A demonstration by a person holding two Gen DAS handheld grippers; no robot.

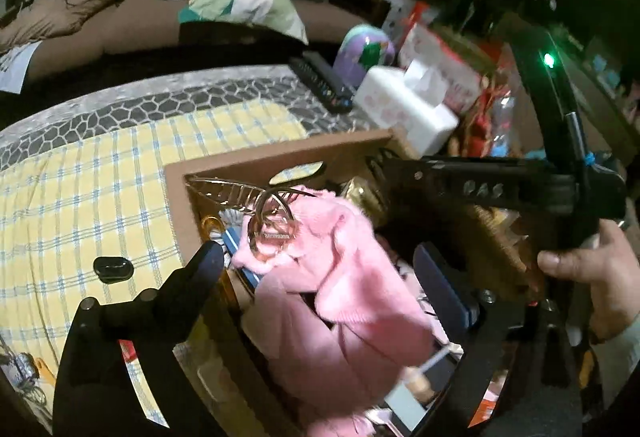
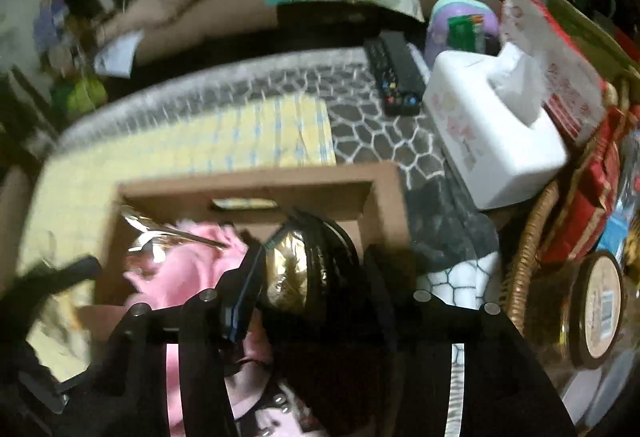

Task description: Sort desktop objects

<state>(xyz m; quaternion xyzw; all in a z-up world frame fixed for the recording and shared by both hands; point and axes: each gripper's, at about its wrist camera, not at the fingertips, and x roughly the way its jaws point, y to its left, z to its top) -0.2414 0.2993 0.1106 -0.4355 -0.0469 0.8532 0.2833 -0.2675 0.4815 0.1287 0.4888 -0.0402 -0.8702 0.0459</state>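
A brown cardboard box (image 1: 280, 157) sits on the table and holds a pink knit cloth (image 1: 352, 277), a gold leaf-shaped hair claw (image 1: 248, 197) and other small items. My left gripper (image 1: 320, 261) is open above the box, its fingers either side of the pink cloth and not closed on it. My right gripper (image 2: 312, 269) is shut on a black-and-gold round object (image 2: 308, 265) and holds it over the box (image 2: 248, 185). The right gripper also shows in the left wrist view (image 1: 460, 185), held by a hand. The pink cloth (image 2: 188, 261) lies below it.
A yellow checked cloth (image 1: 80, 197) covers the table, with a small black oval item (image 1: 113, 268) on it. A white tissue box (image 2: 492, 141), a remote control (image 2: 396, 77), a wicker basket (image 2: 524, 257) and red packages stand to the right. A sofa is behind.
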